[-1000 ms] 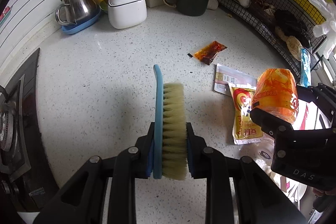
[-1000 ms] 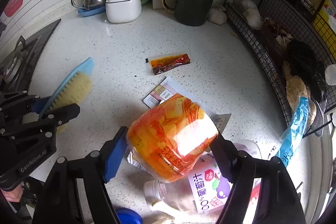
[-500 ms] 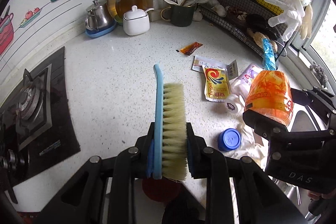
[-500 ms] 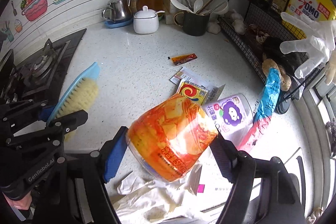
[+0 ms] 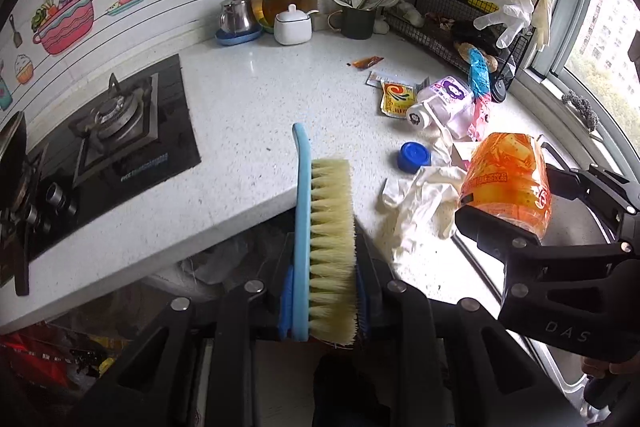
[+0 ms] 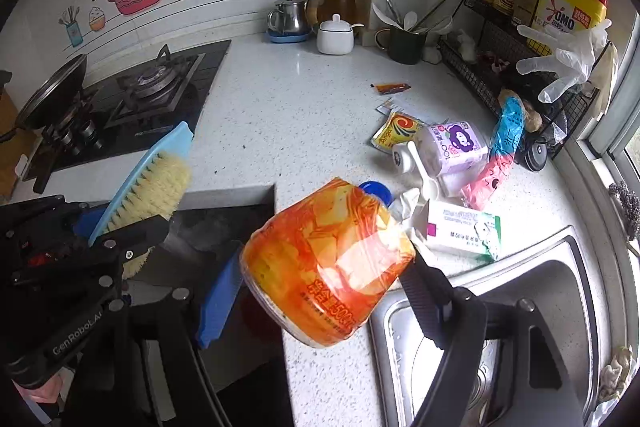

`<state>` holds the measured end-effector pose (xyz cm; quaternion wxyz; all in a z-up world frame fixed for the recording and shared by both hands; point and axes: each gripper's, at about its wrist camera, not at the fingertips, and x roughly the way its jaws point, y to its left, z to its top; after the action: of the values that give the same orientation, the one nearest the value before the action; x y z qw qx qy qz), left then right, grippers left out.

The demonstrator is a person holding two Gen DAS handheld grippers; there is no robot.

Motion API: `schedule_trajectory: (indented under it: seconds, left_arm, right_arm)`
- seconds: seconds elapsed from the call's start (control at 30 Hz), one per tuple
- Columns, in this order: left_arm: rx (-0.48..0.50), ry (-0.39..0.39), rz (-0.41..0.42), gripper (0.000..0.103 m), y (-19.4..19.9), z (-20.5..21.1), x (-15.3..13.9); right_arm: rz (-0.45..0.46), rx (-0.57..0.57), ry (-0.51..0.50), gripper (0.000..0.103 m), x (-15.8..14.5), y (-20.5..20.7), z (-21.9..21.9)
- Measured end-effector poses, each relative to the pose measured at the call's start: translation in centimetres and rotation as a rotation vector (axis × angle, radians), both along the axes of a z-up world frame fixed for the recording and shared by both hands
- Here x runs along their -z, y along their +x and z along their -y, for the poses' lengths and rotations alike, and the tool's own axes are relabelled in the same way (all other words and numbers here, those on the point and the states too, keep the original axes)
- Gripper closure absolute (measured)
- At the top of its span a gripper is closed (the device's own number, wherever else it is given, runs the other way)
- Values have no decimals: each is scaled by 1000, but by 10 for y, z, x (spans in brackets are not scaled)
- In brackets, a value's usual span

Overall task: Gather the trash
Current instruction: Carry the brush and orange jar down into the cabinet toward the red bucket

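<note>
My left gripper (image 5: 322,301) is shut on a blue-backed bristle brush (image 5: 322,227), held over the counter's front edge; it also shows in the right wrist view (image 6: 148,179). My right gripper (image 6: 320,291) is shut on an orange labelled jar (image 6: 328,263), held in the air near the counter edge; the jar also shows in the left wrist view (image 5: 506,183). Trash lies on the counter: a blue cap (image 5: 415,157), crumpled white tissue (image 5: 416,203), a purple-labelled bottle (image 6: 448,147), a yellow sachet (image 6: 396,129), a white box (image 6: 460,233), a sauce packet (image 6: 390,87).
A gas stove (image 5: 108,131) is at the left. A steel sink (image 6: 500,307) is at the right. A kettle (image 5: 236,15), white pot (image 5: 292,25), utensil mug (image 5: 356,21) and wire rack (image 6: 500,67) line the back. A dark gap (image 6: 224,227) opens below the counter edge.
Both grippers have pulled back and up from the counter, each still holding its object. More of the counter, stove and sink has come into view.
</note>
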<state>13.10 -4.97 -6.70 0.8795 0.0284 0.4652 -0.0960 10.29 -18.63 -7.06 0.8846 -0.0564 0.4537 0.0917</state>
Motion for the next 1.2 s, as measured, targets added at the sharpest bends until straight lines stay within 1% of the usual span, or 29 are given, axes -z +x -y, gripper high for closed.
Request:
schedule_trajectory:
  seconds: [0.13,0.3,0.43,0.63,0.77,0.97,1.03,1.2]
  left_arm:
    - [-22,2,1,81,-28,-17,2]
    - [-26,22,1,81,-50,-39,11]
    - [-27,7,-43,81,-54,-60,25]
    - [28,29,-90,81,-51,-86,52]
    - [66,30,-147,81,-45,-103,84]
    - [117,33,-235,81,-38,-123,150]
    - [141,34,-244,81,-33,-126,172]
    - [204,39,-254,81,-17,-129,234]
  right_arm:
    - [-16,-14,13,29,5,-20,-15]
    - [-31,-27,17,29,16,-37,-36]
    - [-53,-10,18,29,31,-42,-53]
    - [-100,23,17,29,56,-41,-79]
    - [-129,60,16,29,85,-41,-94]
    - [-187,104,-4,29,145,-37,-112]
    - [-198,120,-7,29,167,-35,-115]
    - [-229,164,34,29,226,-26,-112]
